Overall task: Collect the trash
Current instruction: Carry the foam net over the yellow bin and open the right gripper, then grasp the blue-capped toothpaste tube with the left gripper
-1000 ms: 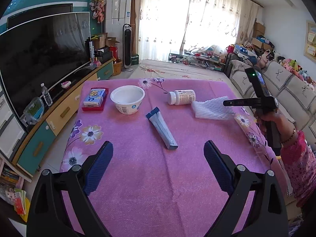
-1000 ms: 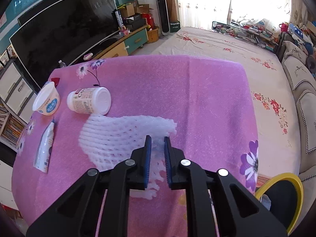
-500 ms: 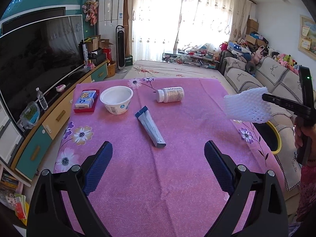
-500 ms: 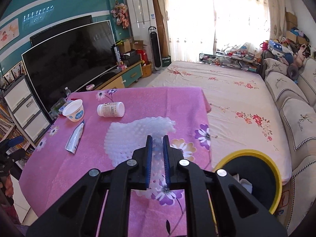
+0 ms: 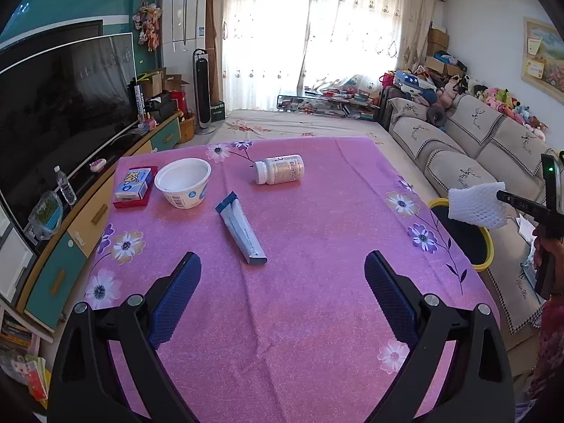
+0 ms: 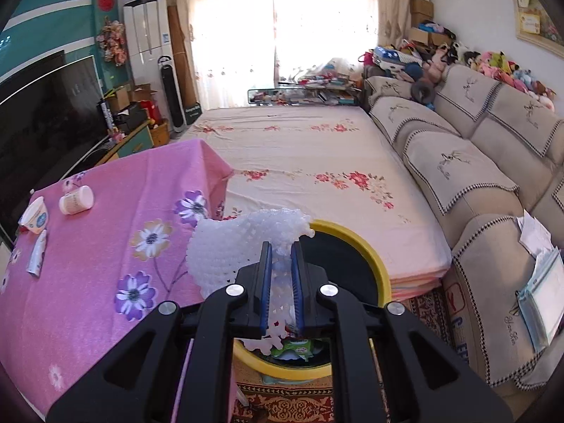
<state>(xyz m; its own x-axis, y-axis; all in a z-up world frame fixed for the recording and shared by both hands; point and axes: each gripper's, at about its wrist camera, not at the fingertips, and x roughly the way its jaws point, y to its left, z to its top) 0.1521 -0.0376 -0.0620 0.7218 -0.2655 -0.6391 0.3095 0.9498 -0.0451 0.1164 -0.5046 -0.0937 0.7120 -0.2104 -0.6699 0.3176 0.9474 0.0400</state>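
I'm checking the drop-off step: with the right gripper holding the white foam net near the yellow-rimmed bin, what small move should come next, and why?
Probably carry the right gripper slightly further over the bin, then open. It is shut on the foam net, much of which hangs over the bin's rim and the pink tablecloth, so releasing now might miss.

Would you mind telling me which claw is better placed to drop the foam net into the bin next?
The right claw: it is shut on the foam net above the yellow-rimmed bin. The left claw stands open and empty over the table.
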